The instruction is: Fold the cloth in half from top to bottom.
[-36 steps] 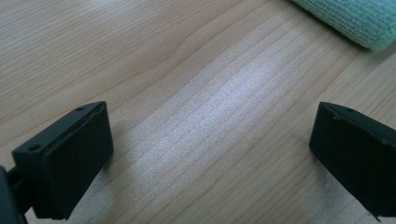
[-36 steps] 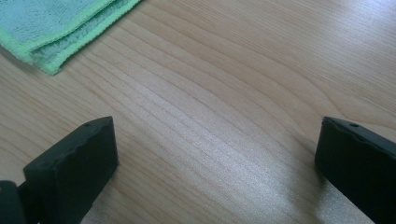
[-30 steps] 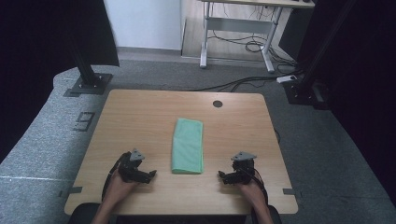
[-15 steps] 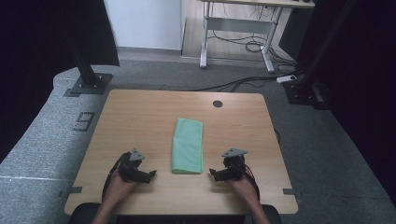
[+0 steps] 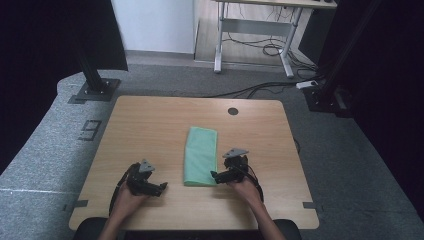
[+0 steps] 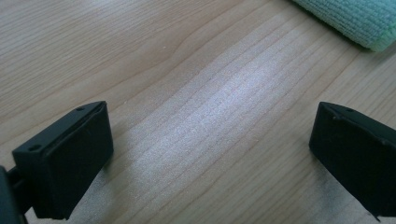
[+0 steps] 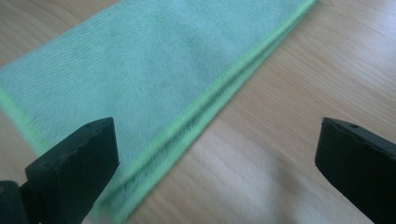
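Note:
A folded green cloth (image 5: 201,154) lies lengthwise in the middle of the wooden table (image 5: 150,125). My right gripper (image 5: 216,176) is open at the cloth's near right edge, jaws pointing left at it. In the right gripper view the cloth (image 7: 154,79) spreads between and beyond the jaws, its layered edge running diagonally. My left gripper (image 5: 162,187) rests open near the table's front, left of the cloth. The left gripper view has bare wood between the jaws and a corner of the cloth (image 6: 359,18) at the top right.
A round cable hole (image 5: 232,111) sits near the table's far edge. Grey carpet surrounds the table, with black stand bases (image 5: 95,90) at the far left and far right (image 5: 322,97). Cables (image 5: 260,90) trail over the floor behind, under a desk frame (image 5: 250,35).
My right gripper has moved left, from the front right of the table up to the cloth's near right edge. The left gripper has stayed put.

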`<state>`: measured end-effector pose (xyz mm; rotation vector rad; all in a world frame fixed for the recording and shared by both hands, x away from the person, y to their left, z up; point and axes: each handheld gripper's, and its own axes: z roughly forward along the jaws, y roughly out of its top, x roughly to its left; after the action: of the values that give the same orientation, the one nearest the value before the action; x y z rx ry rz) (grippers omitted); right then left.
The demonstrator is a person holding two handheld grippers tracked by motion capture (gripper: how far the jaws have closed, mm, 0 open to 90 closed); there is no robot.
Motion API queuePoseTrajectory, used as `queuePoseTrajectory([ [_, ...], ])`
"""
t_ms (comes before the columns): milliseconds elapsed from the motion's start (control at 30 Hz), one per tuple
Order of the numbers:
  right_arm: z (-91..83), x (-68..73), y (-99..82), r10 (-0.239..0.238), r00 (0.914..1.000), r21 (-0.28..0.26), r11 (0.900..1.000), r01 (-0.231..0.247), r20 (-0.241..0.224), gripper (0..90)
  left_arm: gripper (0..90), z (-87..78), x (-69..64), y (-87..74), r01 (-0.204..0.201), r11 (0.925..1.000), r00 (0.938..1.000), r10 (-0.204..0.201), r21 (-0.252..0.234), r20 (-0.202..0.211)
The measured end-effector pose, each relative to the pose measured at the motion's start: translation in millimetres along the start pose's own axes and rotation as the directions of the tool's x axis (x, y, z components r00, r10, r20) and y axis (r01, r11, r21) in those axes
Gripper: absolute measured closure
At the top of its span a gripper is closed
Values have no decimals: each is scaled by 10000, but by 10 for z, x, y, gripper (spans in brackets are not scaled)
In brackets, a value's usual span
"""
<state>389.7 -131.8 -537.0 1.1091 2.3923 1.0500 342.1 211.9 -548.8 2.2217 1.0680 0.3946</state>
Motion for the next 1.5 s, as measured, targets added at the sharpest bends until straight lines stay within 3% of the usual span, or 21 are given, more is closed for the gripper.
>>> queuePoseTrajectory([
  [267,224,-13,56,-259,9973,443,9988,229,680,0,0,0,0,0,4,10000,10000,-4,-2,-1],
  [500,199,0,-9,-370,9975,371,9987,348,605,0,0,1,-1,0,21,10000,10000,-21,-1,-16],
  [833,77,89,-154,-272,9993,344,9991,263,265,0,0,25,24,56,389,9992,9992,-389,3,-99],
  [1033,4,131,-231,-297,9995,354,9989,295,61,0,0,32,12,270,298,9986,9996,-299,-439,2],
  [1100,-23,146,-260,-277,9996,360,9990,276,27,0,0,55,-10,383,332,9973,9993,-318,-659,211],
  [1333,-78,182,-322,-305,9995,299,9991,305,-7,0,0,336,-126,752,-80,9978,9995,100,-666,308],
  [1500,-88,190,-330,-303,9995,316,9990,304,-17,0,0,514,-193,885,-172,9983,9987,198,-562,472],
])
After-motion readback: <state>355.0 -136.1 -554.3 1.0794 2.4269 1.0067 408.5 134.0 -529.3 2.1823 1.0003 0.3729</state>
